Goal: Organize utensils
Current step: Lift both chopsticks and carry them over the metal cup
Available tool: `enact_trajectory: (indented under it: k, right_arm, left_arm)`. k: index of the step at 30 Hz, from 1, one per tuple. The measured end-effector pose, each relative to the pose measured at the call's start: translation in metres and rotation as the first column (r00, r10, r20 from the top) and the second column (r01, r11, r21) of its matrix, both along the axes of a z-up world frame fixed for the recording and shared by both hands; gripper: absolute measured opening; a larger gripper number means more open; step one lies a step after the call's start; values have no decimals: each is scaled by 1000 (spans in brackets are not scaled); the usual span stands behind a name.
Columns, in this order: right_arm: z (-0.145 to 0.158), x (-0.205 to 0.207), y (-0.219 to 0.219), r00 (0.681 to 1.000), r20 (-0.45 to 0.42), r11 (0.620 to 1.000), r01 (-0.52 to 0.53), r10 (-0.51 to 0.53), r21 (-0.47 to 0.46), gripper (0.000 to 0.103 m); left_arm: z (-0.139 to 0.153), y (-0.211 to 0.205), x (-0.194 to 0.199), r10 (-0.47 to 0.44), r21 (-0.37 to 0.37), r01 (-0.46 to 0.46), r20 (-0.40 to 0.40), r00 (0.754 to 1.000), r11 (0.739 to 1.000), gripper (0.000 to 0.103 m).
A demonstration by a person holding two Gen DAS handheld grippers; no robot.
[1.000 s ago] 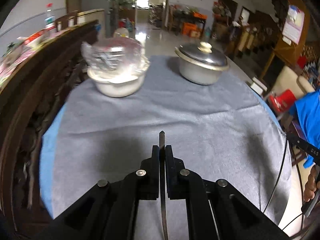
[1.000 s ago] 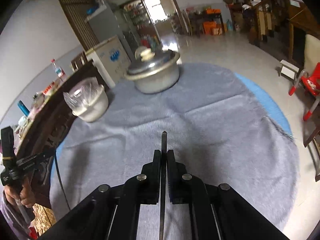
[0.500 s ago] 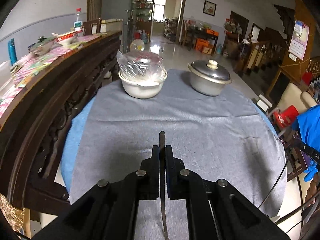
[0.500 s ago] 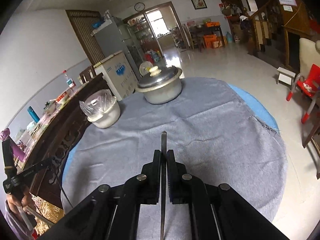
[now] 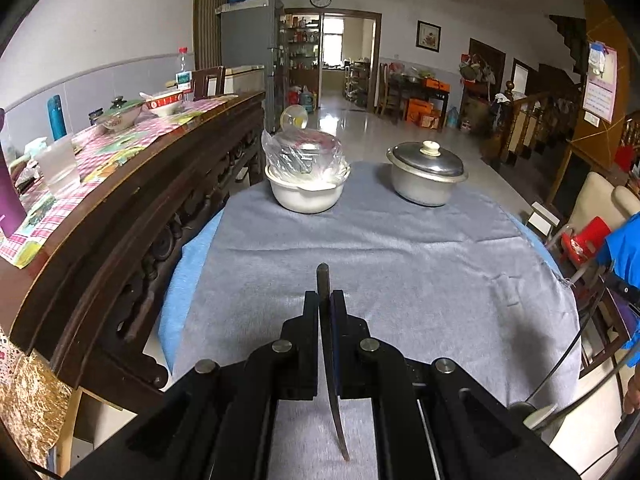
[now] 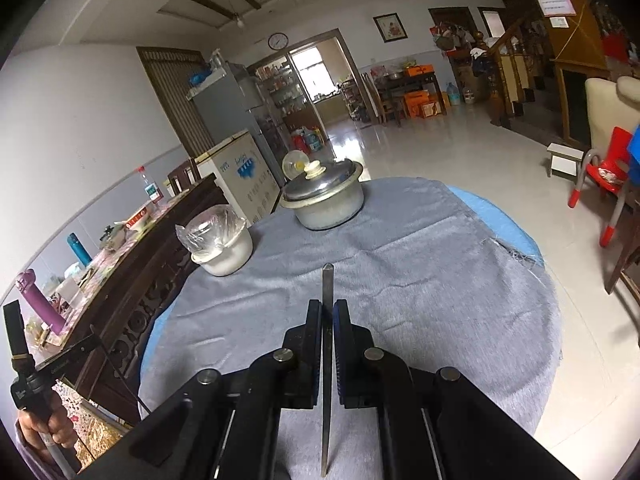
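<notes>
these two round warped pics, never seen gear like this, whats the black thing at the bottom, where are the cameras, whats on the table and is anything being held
No robot here: a person carries a hand-held gripper in each hand, and each has a wide-angle camera looking forward along its jaws, hence the round, bent pictures. The black shape at the bottom is the gripper itself.

One picture comes from the left gripper, the other from the right gripper. Each has its jaws shut on a thin metal utensil: the left utensil and the right utensil, both seen edge-on, so I cannot tell whether they are knives, spoons or forks.

Ahead is a round table under a grey cloth. On its far side stand a white bowl covered with clear plastic and a lidded metal pot, set apart from each other.
</notes>
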State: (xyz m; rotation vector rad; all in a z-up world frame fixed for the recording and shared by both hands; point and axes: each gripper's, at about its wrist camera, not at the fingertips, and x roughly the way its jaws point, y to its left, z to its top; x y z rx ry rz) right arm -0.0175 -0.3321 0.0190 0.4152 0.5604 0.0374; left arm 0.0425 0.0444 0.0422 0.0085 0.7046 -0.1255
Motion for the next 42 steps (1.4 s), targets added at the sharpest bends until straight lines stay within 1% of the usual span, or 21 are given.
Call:
enact_trajectory:
  k: [6,15,24,28,34,39,42]
  right_arm:
    - [22,-30,-1,998,64,1000,7,-6,-19,6]
    - [45,-63,-1,994,109,999,5,-1,-38,7]
    - [72,-100,10,984,177,998,-12,23,-63,7]
    - [82,-116,17,978,207,998,-27,39,-61,7]
    - [94,-130,34,966,242,995,-70,86,-71,7]
    - [102,-135,49,954,276,992,-92,114,-89,7]
    - [102,-134,54,952,282,992,-101,119,-77,7]
  left_arm:
    - [11,-3,-22,-10,2,10,24,1000,1000,5]
    - [31,-5,-55,-23,-7,23,68,997,1000,5]
    - [66,-9,-94,-74,-29,78,136,988,996,5]
    - [78,-10,-105,-94,-58,104,155,983,993,5]
    - [88,-18,-117,-129,-86,145,167,977,986,5]
    - [97,-30,-126,-157,-85,175,183,970,981,5]
    - [103,-34,-128,-171,-89,191,195,966,978,5]
